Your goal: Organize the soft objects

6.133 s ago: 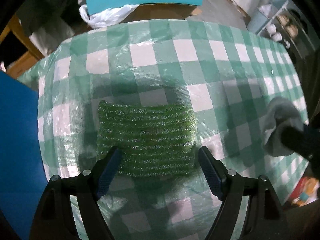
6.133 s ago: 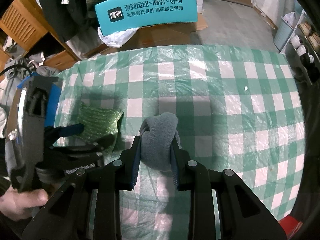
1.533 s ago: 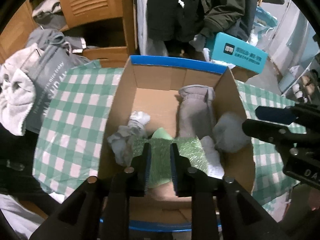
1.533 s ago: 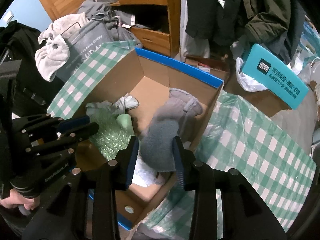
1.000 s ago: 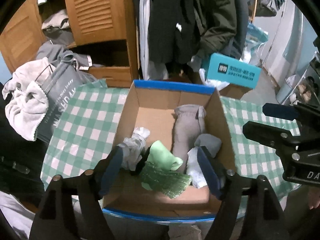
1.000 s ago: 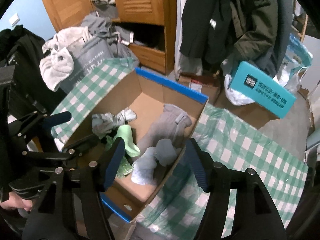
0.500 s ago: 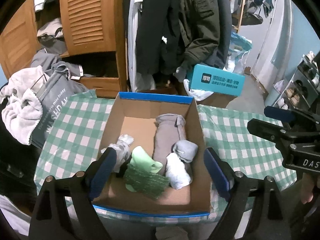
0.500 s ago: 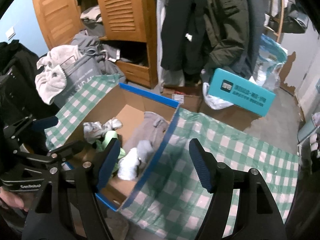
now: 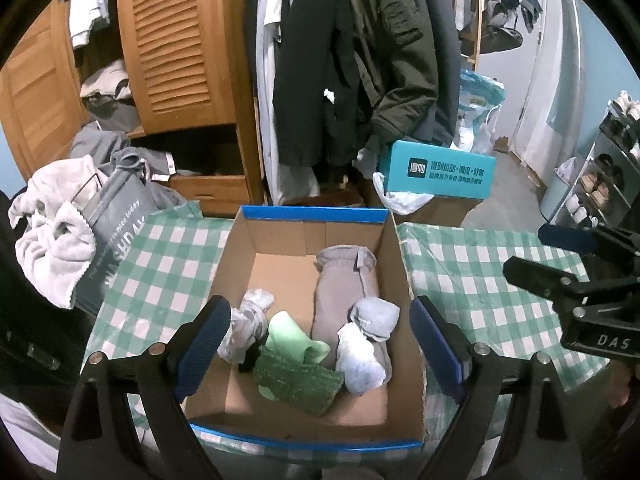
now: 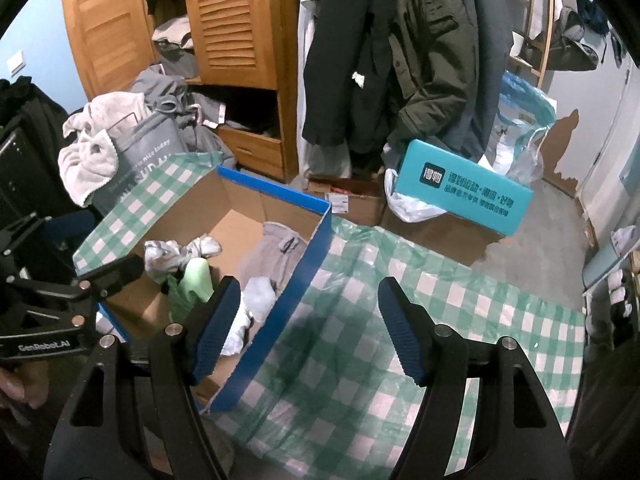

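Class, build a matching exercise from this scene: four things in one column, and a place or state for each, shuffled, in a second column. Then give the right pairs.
1. green scouring pad
2. long grey sock
3. teal box
4. left tongs

A. beyond the table, on a brown carton
B. open, holding nothing
C. in the cardboard box, nearest its front wall
D. stretched toward the box's back wall

Pairs: 1-C, 2-D, 3-A, 4-B

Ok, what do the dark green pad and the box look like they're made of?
Dark green pad: apparently a glittery, ridged synthetic mesh, like a scouring sponge; it sparkles under the light. Box: plain matte brown cardboard, with blue-edged rims.
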Motion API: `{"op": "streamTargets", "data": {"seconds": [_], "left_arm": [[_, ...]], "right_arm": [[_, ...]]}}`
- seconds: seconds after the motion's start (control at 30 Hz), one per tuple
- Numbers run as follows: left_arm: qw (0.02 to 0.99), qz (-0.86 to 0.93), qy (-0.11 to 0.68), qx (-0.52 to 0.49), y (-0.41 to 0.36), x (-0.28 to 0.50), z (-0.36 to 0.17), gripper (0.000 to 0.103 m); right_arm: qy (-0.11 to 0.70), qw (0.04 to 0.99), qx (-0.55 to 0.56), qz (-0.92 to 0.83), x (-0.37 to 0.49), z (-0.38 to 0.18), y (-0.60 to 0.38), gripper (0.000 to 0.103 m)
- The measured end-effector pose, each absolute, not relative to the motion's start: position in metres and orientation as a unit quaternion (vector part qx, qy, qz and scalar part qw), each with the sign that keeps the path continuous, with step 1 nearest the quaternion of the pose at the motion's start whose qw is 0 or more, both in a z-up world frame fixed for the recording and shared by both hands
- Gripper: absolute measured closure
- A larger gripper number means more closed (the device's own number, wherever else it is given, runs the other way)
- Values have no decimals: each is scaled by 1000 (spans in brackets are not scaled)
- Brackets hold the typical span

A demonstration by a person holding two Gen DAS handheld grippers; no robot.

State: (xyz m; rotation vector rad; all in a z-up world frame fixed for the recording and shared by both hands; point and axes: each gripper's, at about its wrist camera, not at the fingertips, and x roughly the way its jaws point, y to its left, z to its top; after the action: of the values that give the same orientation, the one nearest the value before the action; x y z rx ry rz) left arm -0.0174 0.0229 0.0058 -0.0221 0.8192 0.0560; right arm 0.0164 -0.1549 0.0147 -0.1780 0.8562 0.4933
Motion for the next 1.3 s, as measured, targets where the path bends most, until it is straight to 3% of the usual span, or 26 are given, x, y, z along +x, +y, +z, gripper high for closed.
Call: {"op": "streamTargets", "data": {"seconds": [1.3], "left_arm": [[909,32,416,16,14,-16,-6,10]], "right_arm": [[417,876,-81,230,25,3,-174,32]]}}
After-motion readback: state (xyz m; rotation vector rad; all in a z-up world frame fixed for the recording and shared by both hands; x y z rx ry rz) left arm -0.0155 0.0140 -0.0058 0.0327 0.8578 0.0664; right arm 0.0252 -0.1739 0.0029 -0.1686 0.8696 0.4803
